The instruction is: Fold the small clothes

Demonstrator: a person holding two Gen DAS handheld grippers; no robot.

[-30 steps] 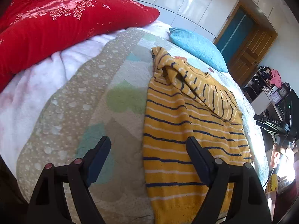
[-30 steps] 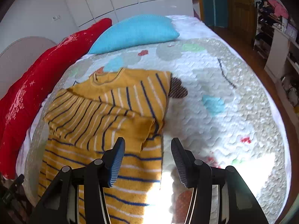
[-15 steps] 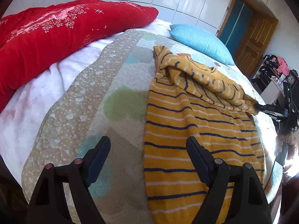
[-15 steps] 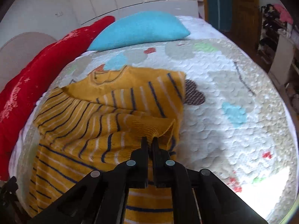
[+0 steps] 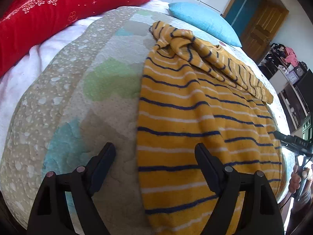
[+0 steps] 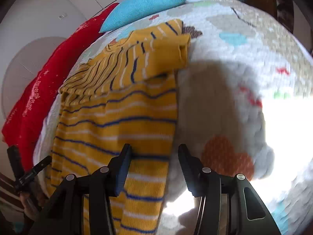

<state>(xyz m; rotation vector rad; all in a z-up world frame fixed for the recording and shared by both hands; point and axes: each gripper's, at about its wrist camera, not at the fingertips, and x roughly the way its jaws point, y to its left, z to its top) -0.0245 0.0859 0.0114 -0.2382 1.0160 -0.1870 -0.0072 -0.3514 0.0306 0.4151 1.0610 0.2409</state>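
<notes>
The left gripper (image 5: 154, 156) stands with its jaws spread wide and nothing between them, low over the near end of the bed; its left finger is above the patterned quilt (image 5: 101, 105), its right finger above the yellow striped sweater (image 5: 187, 121), whose long edge runs between the two fingers. The right gripper (image 6: 154, 162) is likewise parted and empty, with the sweater's (image 6: 117, 121) opposite edge running between its fingers, the left finger over the knit and the right over the quilt (image 6: 225, 62). Ahead of both grippers the sweater lies spread flat on the quilt, and at its far end a sleeve (image 5: 225, 62) lies folded across the body, its cuff (image 6: 182, 52) just at the sweater's right-hand edge in the right wrist view. Beyond the sweater sits a blue pillow (image 5: 203, 21), and far off to the left a red blanket (image 5: 58, 13) is heaped along the bed's side
</notes>
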